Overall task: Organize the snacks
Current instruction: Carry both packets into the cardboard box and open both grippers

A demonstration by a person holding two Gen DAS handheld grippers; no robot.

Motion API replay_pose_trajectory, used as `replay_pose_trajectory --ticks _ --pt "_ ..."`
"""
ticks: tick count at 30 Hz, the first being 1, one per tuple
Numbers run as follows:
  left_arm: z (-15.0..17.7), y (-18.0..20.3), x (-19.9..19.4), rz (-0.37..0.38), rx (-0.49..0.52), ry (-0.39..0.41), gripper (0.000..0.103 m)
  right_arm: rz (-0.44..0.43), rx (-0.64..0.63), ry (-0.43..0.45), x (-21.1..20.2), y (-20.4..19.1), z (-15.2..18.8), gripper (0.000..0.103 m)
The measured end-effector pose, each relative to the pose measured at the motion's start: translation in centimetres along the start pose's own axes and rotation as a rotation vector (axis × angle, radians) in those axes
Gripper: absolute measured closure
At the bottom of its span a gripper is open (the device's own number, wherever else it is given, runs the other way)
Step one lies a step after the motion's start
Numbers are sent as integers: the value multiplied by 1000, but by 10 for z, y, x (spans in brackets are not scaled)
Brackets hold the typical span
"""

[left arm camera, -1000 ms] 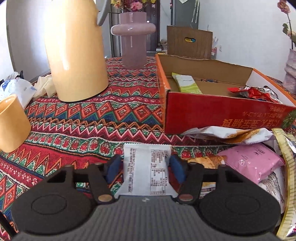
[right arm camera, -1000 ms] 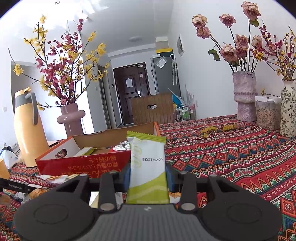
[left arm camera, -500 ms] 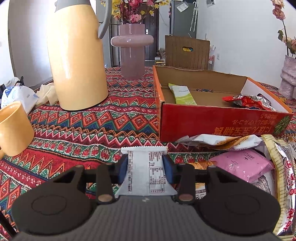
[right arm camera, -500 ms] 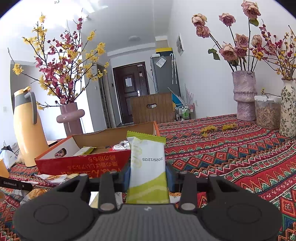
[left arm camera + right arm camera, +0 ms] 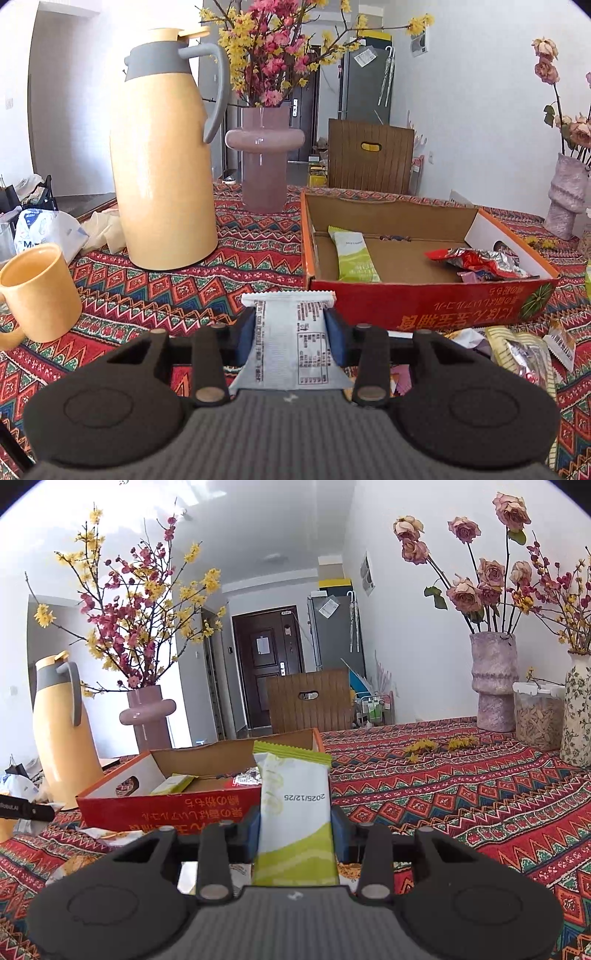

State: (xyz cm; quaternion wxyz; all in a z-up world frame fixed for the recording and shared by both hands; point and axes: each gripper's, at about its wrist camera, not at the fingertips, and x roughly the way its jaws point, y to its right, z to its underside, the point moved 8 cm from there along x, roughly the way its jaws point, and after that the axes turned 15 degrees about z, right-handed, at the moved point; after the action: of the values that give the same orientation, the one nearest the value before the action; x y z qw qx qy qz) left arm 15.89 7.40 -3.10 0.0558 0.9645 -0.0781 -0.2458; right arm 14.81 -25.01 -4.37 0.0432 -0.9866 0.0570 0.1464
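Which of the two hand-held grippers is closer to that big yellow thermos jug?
Left. The left hand-held gripper, holding a white packet, has the yellow thermos jug close ahead-left. From the right hand-held gripper it stands far left, beyond the red box.

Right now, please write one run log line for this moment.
left gripper: shut on white packet | right gripper: shut on green packet | red box: holds snacks

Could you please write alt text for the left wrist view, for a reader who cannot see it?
The left gripper holds a white snack packet above a patterned tablecloth. Ahead to the right, an open red box holds a green packet and a red packet; a yellow jug and mug stand to the left.
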Motion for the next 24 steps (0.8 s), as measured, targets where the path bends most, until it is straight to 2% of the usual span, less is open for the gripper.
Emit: replay_pose_trajectory --ticks 15,24 --pt "-49 41 1 62 35 89 62 -21 -52 104 14 -31 -60 66" --pt "-74 54 22 70 43 111 62 -30 -81 118 42 -57 -87 66"
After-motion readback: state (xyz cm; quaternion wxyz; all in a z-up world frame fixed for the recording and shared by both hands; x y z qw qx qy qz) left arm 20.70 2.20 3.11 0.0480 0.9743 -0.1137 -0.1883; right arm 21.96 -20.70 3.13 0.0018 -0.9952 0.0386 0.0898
